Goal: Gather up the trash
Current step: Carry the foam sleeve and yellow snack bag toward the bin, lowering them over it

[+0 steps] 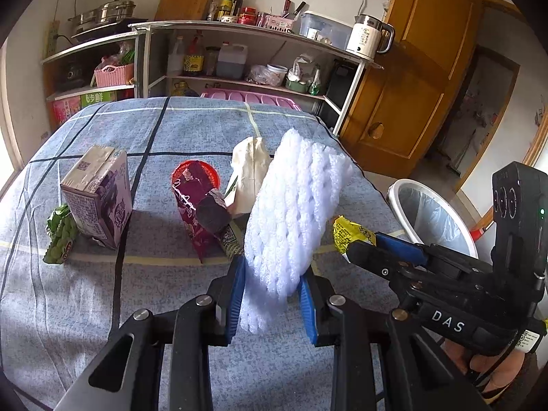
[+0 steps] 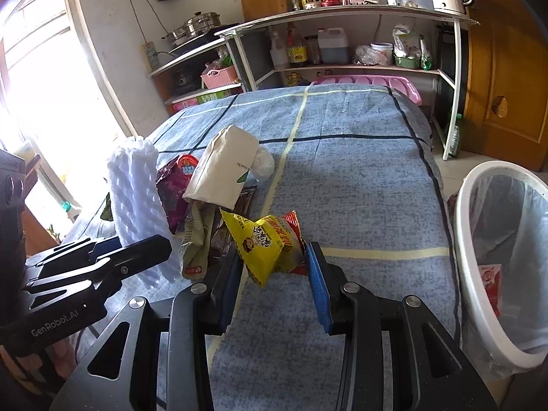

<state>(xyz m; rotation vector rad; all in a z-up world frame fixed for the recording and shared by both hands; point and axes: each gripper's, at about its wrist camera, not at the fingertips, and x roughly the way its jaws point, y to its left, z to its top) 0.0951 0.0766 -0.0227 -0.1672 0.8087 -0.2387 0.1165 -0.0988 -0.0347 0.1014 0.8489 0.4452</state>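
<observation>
My left gripper [image 1: 272,286] is shut on a white foam fruit net [image 1: 294,212] and holds it upright above the blue checked cloth; the net also shows in the right wrist view [image 2: 137,188]. My right gripper [image 2: 274,267] is shut on a yellow and red snack wrapper [image 2: 265,245], whose yellow tip shows in the left wrist view [image 1: 349,231]. On the cloth lie a purple drink carton [image 1: 99,195], a green wrapper [image 1: 61,236], a maroon wrapper [image 1: 200,202] and a white paper carton [image 2: 224,167]. A white trash bin [image 2: 479,274] with a liner stands at the table's right.
The table [image 2: 359,171] is covered in blue checked cloth. Behind it stands a metal shelf [image 1: 239,30] with bottles, a kettle and pots. A wooden door [image 1: 411,85] is at the right. A pink rack [image 2: 376,82] sits past the far edge.
</observation>
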